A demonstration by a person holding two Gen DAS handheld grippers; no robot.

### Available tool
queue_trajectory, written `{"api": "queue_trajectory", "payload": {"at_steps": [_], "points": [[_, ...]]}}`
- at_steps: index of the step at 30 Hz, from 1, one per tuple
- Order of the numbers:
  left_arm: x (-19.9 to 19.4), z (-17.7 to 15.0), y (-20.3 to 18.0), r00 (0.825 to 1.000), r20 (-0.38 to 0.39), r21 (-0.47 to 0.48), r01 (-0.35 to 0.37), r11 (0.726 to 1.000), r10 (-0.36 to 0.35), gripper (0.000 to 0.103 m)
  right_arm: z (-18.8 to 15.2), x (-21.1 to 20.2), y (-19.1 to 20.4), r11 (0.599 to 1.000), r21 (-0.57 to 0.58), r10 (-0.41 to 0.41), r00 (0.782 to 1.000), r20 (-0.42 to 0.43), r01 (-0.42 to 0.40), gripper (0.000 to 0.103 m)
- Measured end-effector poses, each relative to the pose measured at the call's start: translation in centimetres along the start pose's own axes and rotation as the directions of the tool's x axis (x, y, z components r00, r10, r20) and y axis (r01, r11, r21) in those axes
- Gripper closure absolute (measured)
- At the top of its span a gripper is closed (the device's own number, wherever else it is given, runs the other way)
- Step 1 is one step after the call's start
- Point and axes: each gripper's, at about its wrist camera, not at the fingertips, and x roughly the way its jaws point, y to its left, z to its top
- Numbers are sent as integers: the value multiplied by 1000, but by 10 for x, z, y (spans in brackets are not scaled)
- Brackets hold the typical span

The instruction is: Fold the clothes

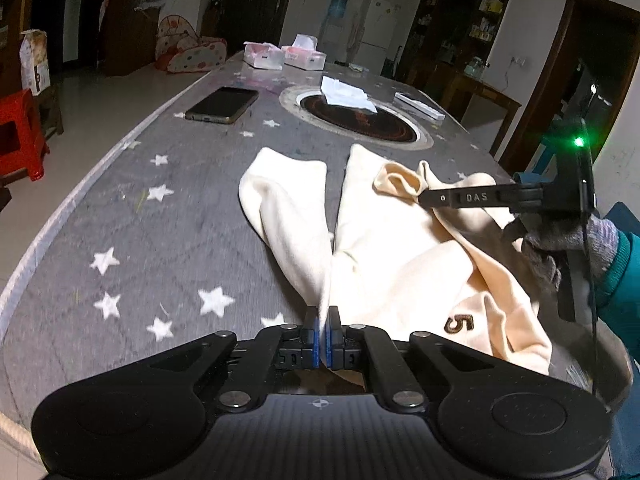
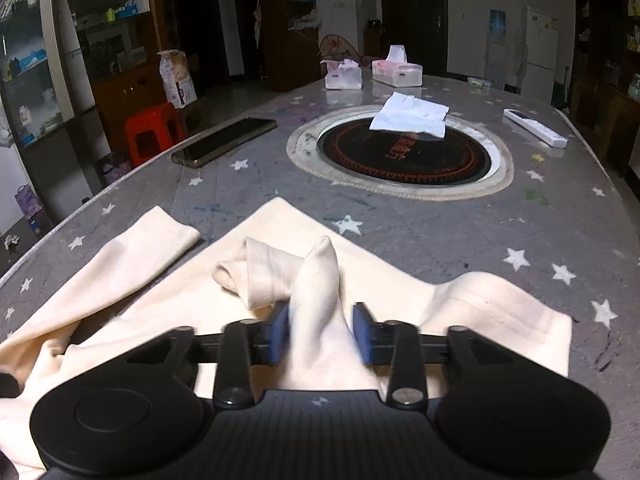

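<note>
A cream garment (image 1: pixel 400 248) with a brown "5" lies crumpled on the grey star-print table (image 1: pixel 160 220). My left gripper (image 1: pixel 324 316) is shut on a pinched edge of it at the near side, where a sleeve and the body fan out. In the right wrist view the garment (image 2: pixel 280 232) spreads ahead. A raised fold stands between the blue pads of my right gripper (image 2: pixel 322 316), whose jaws are apart; the right-hand pad is clear of the cloth. From the left wrist view the right gripper (image 1: pixel 430 198) reaches in from the right, held by a gloved hand (image 1: pixel 572 240).
Beyond the garment lie a dark phone (image 2: pixel 224 141), a round inset hotplate (image 2: pixel 404 156) with a white tissue (image 2: pixel 408 114) on it, a white remote (image 2: pixel 534 127) and tissue packs (image 2: pixel 396 72). A red stool (image 2: pixel 154 132) stands left of the table (image 2: pixel 520 220).
</note>
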Motion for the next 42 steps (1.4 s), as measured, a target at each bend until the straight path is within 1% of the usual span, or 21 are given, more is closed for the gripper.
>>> {"api": "queue_trajectory", "payload": {"at_steps": [1, 3, 6, 8, 13, 18, 23, 26, 29, 32, 33, 35, 36, 37, 38, 39, 41, 42], "points": [[0, -1, 0, 1000, -2, -2, 0, 1000, 0, 100, 0, -4, 0, 1000, 3, -1, 1000, 10, 1, 88], [0, -2, 1, 1000, -5, -3, -2, 1000, 2, 100, 0, -13, -1, 1000, 7, -5, 999, 32, 4, 89], [-2, -4, 0, 1000, -4, 5, 0, 1000, 0, 100, -1, -37, -5, 999, 4, -37, 996, 85, 37, 90], [-4, -5, -1, 1000, -5, 12, 4, 1000, -4, 100, -6, -62, -10, 998, 7, -67, 990, 123, 67, 90], [-6, -7, -4, 1000, -10, 34, 13, 999, -13, 100, -22, -124, -29, 990, 53, -138, 971, 194, 130, 90], [-12, -6, -8, 1000, -2, 61, 24, 998, -24, 100, -47, -182, -49, 969, 114, -242, 941, 237, 221, 90], [-17, -8, -12, 1000, -6, 90, 31, 995, -31, 100, -73, -218, -65, 935, 151, -349, 911, 217, 322, 90], [-18, -12, -14, 999, -21, 108, 38, 993, -36, 100, -89, -226, -78, 915, 177, -391, 906, 165, 363, 90], [-17, -16, -14, 998, -48, 116, 41, 992, -35, 99, -103, -218, -86, 907, 156, -406, 911, 70, 392, 90], [-20, -16, -12, 998, -52, 133, 31, 991, -25, 96, -112, -212, -87, 904, 127, -413, 911, 17, 407, 87], [-22, -15, -12, 999, -49, 140, 26, 990, -20, 93, -112, -213, -87, 904, 124, -414, 910, 14, 409, 86], [-28, -10, -11, 1000, -30, 161, 15, 987, -10, 90, -109, -217, -88, 903, 118, -418, 908, 22, 413, 78], [-31, -7, -11, 1000, -19, 172, 8, 985, -5, 85, -106, -220, -88, 899, 114, -428, 903, 30, 422, 72], [-33, -4, -11, 1000, -7, 181, 0, 983, 2, 82, -103, -221, -87, 897, 110, -433, 901, 36, 427, 70], [-36, 0, -10, 1000, 7, 189, -13, 982, 12, 74, -101, -223, -86, 895, 110, -439, 897, 44, 432, 70], [-37, 4, -10, 1000, 20, 196, -25, 980, 21, 72, -99, -224, -84, 894, 108, -443, 895, 55, 435, 70], [-36, 14, -10, 998, 40, 204, -45, 978, 37, 72, -94, -225, -84, 895, 107, -441, 895, 74, 432, 69], [-33, 20, -11, 998, 45, 203, -47, 978, 39, 72, -91, -223, -84, 900, 109, -432, 898, 84, 423, 69]]}}
